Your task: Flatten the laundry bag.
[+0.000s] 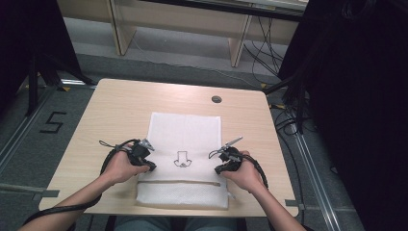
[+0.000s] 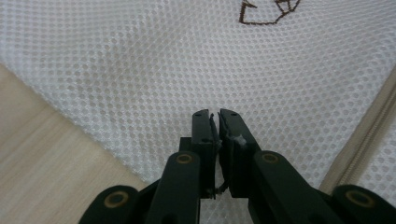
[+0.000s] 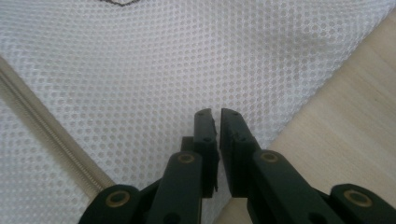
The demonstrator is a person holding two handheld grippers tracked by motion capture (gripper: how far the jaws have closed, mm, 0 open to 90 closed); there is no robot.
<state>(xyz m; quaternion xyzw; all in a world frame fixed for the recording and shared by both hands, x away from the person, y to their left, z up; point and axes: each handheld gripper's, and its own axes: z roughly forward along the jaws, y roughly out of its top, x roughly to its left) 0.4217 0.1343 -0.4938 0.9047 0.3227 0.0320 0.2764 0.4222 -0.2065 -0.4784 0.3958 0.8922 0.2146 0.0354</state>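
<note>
The white mesh laundry bag (image 1: 185, 159) lies flat on the table (image 1: 110, 110), its near end at the table's near edge, a beige zipper (image 1: 180, 182) running across it there. The left gripper (image 1: 144, 161) sits at the bag's left edge and the right gripper (image 1: 225, 162) at its right edge — both with jaws pressed nearly together, probably pinching mesh, though the fabric between the pads is hard to make out. The step looks like gripping both edges; next, a level, even lift or fold.
</note>
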